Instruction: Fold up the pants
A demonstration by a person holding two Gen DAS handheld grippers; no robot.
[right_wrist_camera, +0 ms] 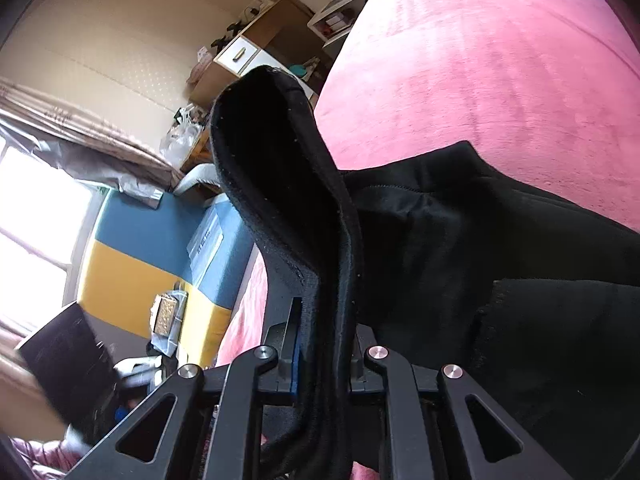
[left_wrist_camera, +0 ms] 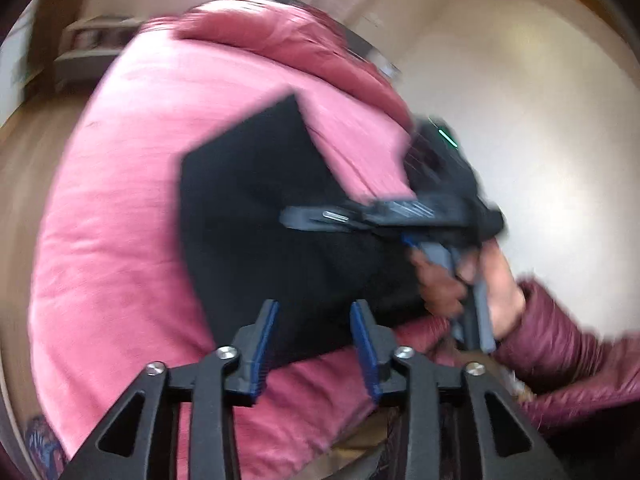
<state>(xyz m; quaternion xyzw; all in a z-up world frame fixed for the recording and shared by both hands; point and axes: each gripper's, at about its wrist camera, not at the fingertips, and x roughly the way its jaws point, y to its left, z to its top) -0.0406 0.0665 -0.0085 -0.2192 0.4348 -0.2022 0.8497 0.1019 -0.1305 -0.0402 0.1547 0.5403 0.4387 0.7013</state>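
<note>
The black pants [left_wrist_camera: 272, 216] lie on a pink bed cover [left_wrist_camera: 128, 184]. My left gripper [left_wrist_camera: 316, 324] is open and empty, just above the near edge of the pants. My right gripper [right_wrist_camera: 324, 320] is shut on a thick folded edge of the pants [right_wrist_camera: 280, 168], which stands up between its fingers while the rest [right_wrist_camera: 520, 280] drapes to the right over the bed. In the left wrist view the right gripper [left_wrist_camera: 304, 216] reaches over the pants from the right, held by a hand in a maroon sleeve.
The pink bed cover [right_wrist_camera: 480, 60] fills most of both views. A bunched pink pillow or duvet [left_wrist_camera: 280, 40] lies at the far end. A cream wall [left_wrist_camera: 520, 120] is to the right. A wooden cabinet [right_wrist_camera: 256, 52] and a blue-and-yellow mat [right_wrist_camera: 152, 248] stand beside the bed.
</note>
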